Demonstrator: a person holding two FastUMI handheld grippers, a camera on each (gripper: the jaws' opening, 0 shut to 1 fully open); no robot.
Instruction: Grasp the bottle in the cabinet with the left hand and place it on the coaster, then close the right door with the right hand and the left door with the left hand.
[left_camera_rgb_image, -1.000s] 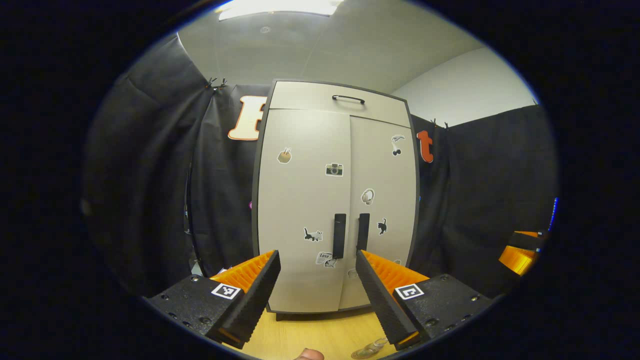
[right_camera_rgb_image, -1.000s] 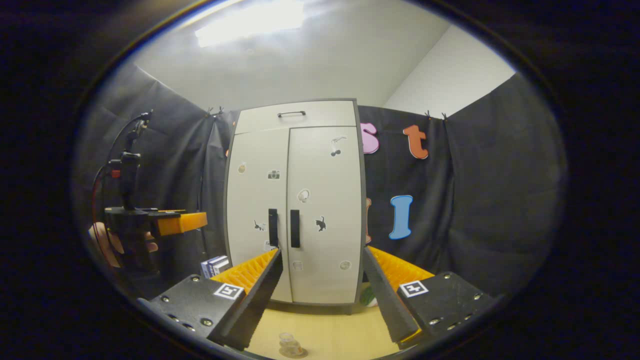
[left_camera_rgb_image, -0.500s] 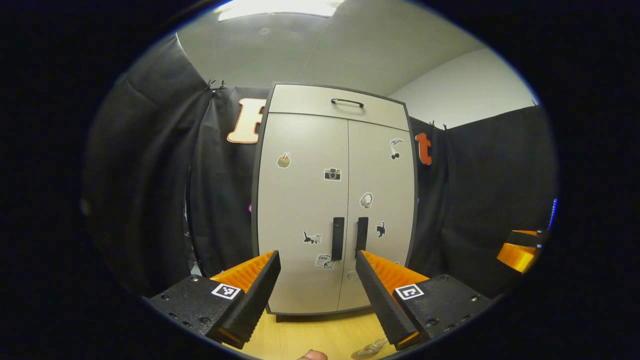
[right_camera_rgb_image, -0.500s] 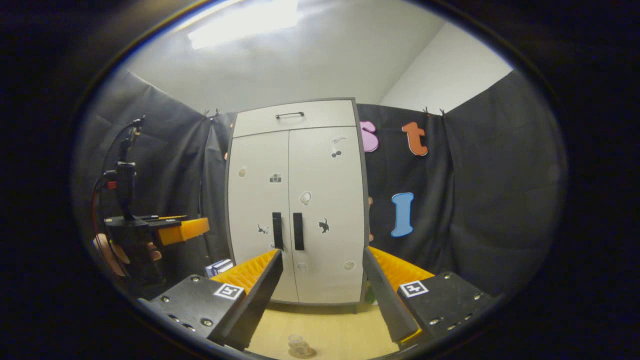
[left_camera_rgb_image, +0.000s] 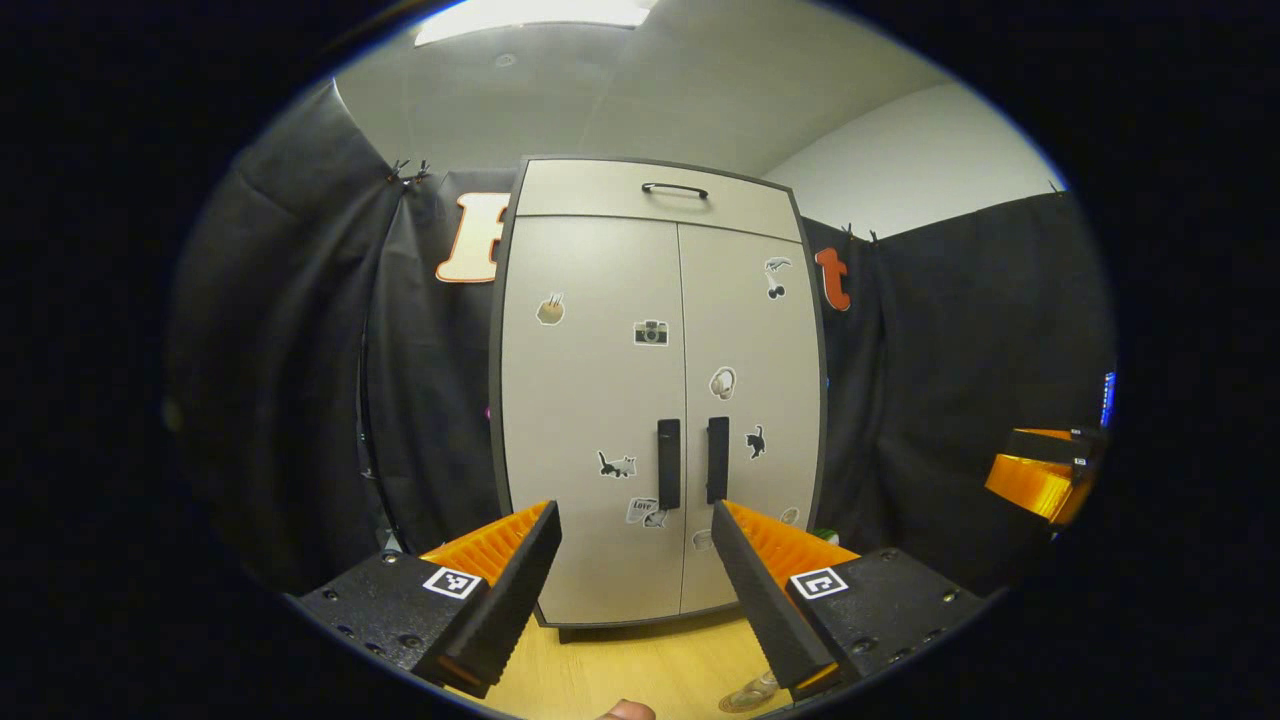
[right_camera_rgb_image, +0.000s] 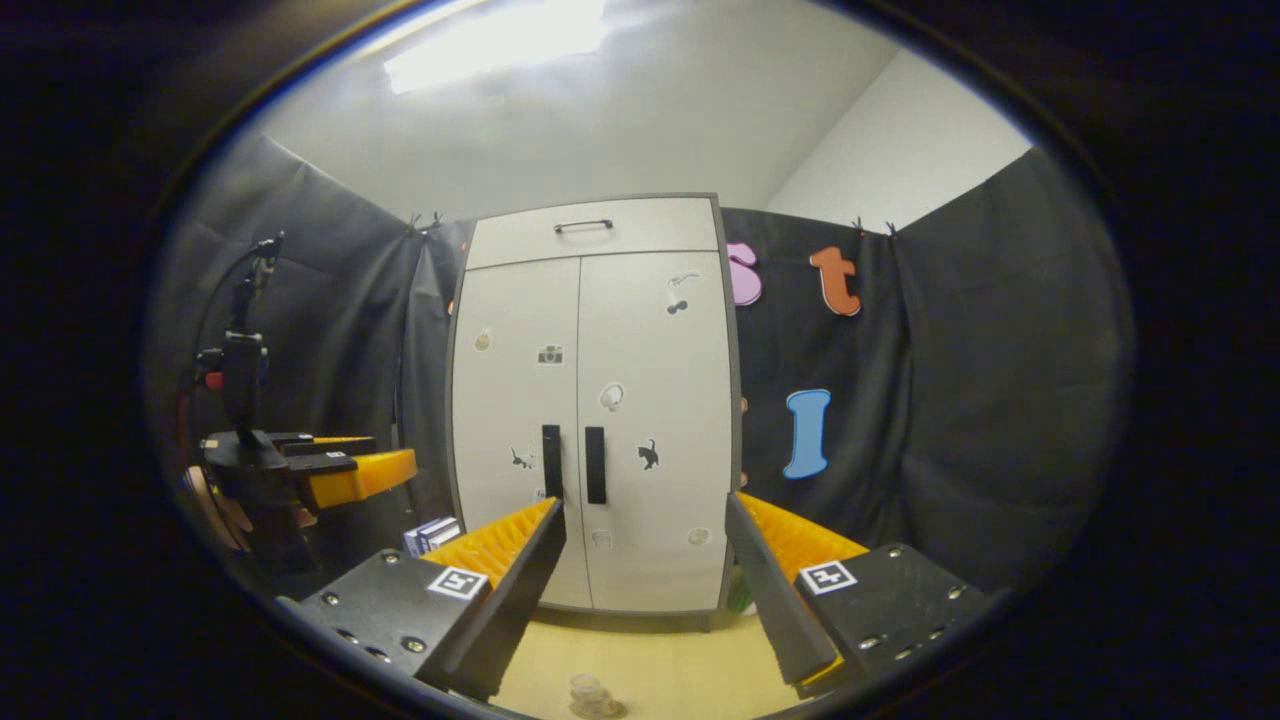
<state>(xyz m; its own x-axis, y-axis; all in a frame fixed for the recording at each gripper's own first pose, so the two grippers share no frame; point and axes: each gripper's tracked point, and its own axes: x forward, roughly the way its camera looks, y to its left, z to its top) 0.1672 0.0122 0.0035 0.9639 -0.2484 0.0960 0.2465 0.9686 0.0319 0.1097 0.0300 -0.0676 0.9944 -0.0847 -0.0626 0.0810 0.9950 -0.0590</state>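
Between the parted, empty left tongs (left_camera_rgb_image: 632, 560) and right tongs (right_camera_rgb_image: 645, 560), the cabinet (left_camera_rgb_image: 655, 400) is seen with both doors shut, contents hidden. Near them, the bottle (right_camera_rgb_image: 590, 692) is seen on the coaster (right_camera_rgb_image: 600, 709) on the tabletop (right_camera_rgb_image: 650, 665).

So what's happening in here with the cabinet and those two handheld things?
A person holds a gripper in each hand, both facing a cabinet whose two doors are shut. The left gripper and right gripper have open jaws and grip nothing. A small clear bottle already stands on a coaster on the wooden table in front.
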